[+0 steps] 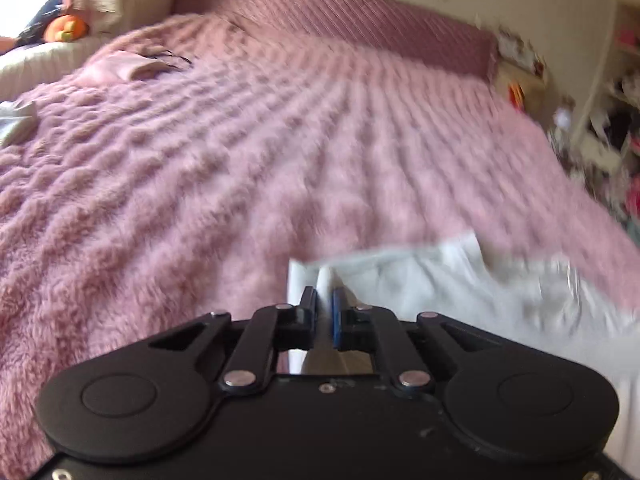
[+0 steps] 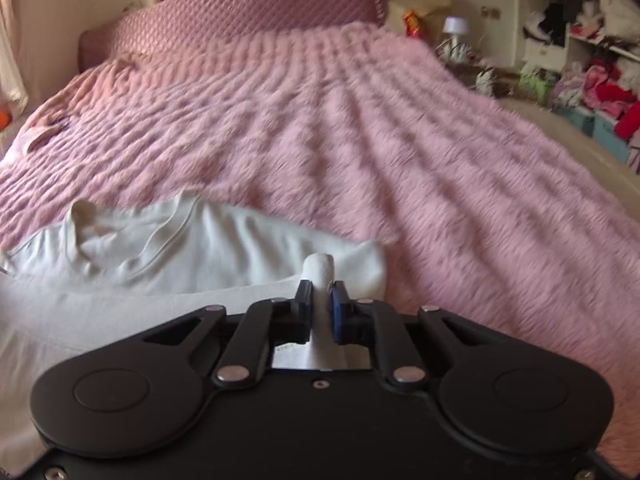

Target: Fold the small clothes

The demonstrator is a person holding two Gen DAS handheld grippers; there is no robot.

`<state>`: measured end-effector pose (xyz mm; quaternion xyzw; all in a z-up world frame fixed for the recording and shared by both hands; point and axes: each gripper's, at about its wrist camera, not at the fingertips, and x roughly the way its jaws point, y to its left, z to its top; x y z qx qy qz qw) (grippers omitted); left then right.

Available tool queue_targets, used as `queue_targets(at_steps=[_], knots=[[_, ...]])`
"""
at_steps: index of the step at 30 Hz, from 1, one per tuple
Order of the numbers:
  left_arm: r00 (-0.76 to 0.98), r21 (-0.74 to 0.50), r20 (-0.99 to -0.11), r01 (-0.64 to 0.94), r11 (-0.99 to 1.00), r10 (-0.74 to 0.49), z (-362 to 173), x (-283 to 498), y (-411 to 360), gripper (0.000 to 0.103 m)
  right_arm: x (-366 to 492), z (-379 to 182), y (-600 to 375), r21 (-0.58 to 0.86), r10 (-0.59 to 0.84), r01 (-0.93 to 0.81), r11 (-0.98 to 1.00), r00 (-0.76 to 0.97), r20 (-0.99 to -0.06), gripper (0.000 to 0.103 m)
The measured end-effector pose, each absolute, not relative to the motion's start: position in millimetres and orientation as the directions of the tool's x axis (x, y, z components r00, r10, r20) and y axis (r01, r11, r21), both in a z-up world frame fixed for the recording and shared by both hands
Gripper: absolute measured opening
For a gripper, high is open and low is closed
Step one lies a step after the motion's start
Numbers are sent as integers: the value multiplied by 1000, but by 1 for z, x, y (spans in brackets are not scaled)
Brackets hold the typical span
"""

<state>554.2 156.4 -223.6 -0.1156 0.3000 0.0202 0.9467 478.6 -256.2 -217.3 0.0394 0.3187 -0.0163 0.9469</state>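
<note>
A white garment (image 2: 224,248) lies on the near part of a pink fluffy bedspread (image 2: 360,140). In the left wrist view the white garment (image 1: 460,292) spreads to the right of my left gripper (image 1: 324,300), which is shut on a pinch of its cloth. My right gripper (image 2: 320,296) is shut on another fold of the same garment, which spreads to its left with the neckline showing. The left wrist view is blurred.
A pink folded garment (image 1: 128,66) and a pale cloth (image 1: 16,120) lie at the far left of the bedspread (image 1: 240,160). A quilted pink headboard (image 2: 240,16) stands at the back. Cluttered shelves (image 2: 592,40) and clothes piles are on the right.
</note>
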Motion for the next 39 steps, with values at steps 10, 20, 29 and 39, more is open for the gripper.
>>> queue_targets(at_steps=[10,20,29,39], knots=[[708,11,-696,-159,987,122,-264,583,141,21,489,-242,-257,38,-53,104,994,749,-660,5],[744,-163,-668,-131,978,-12,-227,535,175,53,448,-208,-260,164,56,54,985,798,-600,39],[725,-337,-662,-61,940,-190,-195,392,183,56,332,-176,-272,519,267,30,854,832,-487,49],[696,-604,-666,-292,741,-268,-256,298,186,56,245,-235,-271,658,260,209,723,801,-539,49]])
